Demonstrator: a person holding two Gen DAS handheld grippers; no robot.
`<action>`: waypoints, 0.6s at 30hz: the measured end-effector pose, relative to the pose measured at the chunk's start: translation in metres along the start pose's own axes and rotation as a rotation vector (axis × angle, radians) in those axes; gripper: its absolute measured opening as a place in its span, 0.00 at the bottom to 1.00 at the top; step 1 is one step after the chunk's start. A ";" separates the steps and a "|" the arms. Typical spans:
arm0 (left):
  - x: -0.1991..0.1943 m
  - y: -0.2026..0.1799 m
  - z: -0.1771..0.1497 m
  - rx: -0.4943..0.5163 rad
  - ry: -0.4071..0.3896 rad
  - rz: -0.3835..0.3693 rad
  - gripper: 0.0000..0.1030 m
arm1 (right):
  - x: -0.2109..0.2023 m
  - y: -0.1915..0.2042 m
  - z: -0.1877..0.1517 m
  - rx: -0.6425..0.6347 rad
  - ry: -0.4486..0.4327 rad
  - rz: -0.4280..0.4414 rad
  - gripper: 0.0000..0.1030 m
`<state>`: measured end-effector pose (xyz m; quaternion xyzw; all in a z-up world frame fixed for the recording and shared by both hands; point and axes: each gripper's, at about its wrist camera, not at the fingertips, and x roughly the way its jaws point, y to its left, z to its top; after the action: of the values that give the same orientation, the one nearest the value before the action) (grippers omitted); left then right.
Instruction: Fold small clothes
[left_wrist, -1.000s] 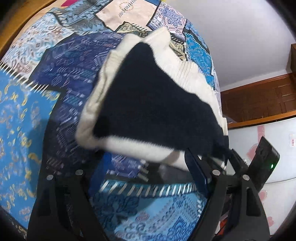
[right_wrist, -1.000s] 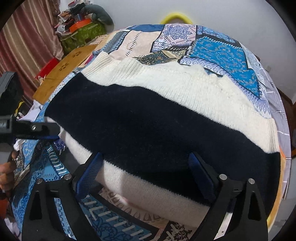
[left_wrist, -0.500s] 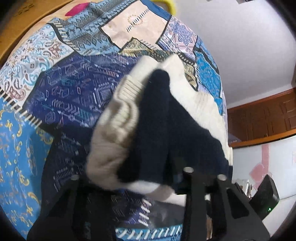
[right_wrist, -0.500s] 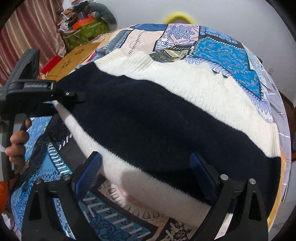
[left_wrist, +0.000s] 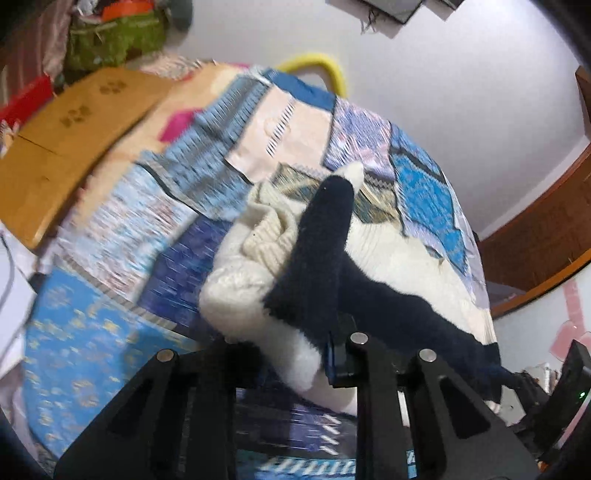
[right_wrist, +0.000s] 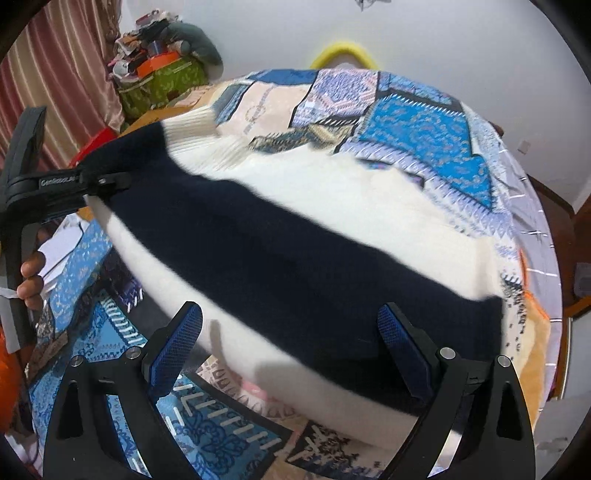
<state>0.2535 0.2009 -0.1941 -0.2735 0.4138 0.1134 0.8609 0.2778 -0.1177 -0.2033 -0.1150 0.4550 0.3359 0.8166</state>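
A knitted sweater (right_wrist: 295, 258), cream with a broad navy band, lies spread on a patchwork blue cloth (right_wrist: 417, 129). In the left wrist view its left end (left_wrist: 317, 258) is lifted and bunched. My left gripper (left_wrist: 291, 360) has its jaws closing, and the pads pinch the cream and navy edge between them. The right wrist view shows the same left gripper (right_wrist: 92, 184) holding that raised end at the far left. My right gripper (right_wrist: 291, 332) stands open over the sweater's near edge, its blue pads (right_wrist: 181, 336) wide apart and gripping nothing.
A wooden board (left_wrist: 66, 147) lies beyond the cloth's left edge. A green bag (right_wrist: 162, 85) with clutter stands at the back left, and a yellow hoop (right_wrist: 343, 51) leans against the white wall. A person's hand (right_wrist: 31, 273) holds the left gripper's handle.
The left gripper went from wide open to clamped on the sweater's left end, then rose and tilted up, bunching the fabric. The right gripper lifted slightly and stayed open.
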 end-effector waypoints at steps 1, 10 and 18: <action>-0.006 0.005 0.000 0.000 -0.012 0.012 0.22 | -0.004 -0.002 0.001 0.005 -0.009 -0.002 0.92; -0.046 0.030 0.029 0.013 -0.136 0.158 0.21 | -0.016 -0.018 0.001 0.017 -0.038 -0.037 0.92; -0.056 -0.010 0.032 0.113 -0.180 0.167 0.21 | 0.006 -0.035 -0.018 0.035 0.036 -0.057 0.92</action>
<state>0.2433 0.2124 -0.1311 -0.1777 0.3618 0.1852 0.8962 0.2907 -0.1501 -0.2224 -0.1195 0.4721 0.3025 0.8193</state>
